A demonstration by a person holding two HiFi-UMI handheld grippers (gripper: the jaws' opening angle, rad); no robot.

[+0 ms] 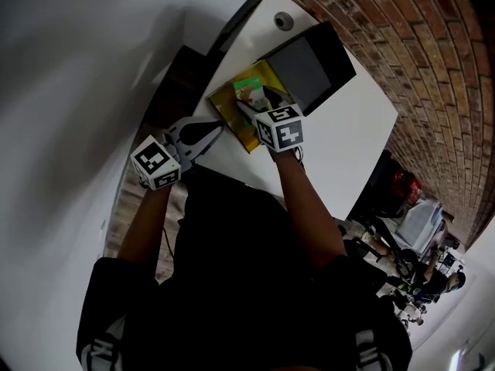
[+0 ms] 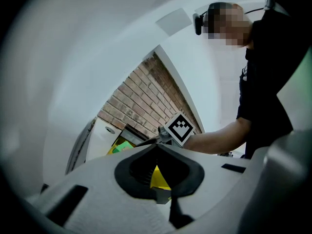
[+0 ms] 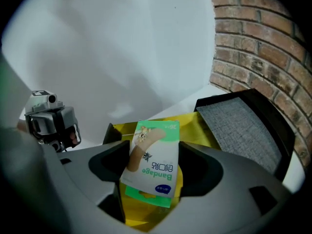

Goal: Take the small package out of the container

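The small package point(image 3: 153, 155), a green and white bandage pack, stands upright between the jaws of my right gripper point(image 3: 152, 167), which is shut on it just above the yellow container point(image 3: 195, 126). In the head view the right gripper point(image 1: 259, 107) hangs over the container point(image 1: 230, 120) with the package point(image 1: 249, 91) at its tips. The container's black lid point(image 1: 309, 64) lies open behind it. My left gripper point(image 1: 217, 131) points level at the container's near left corner. Its tips point(image 2: 157, 146) meet, with a yellow piece of the container point(image 2: 159, 177) between the jaws.
The container sits on a white table point(image 1: 348, 137) near its left edge. A small round grey object point(image 1: 284, 21) lies at the table's far end. A brick wall point(image 1: 433, 68) runs along the right. A dark piece of furniture point(image 1: 182, 76) stands left of the table.
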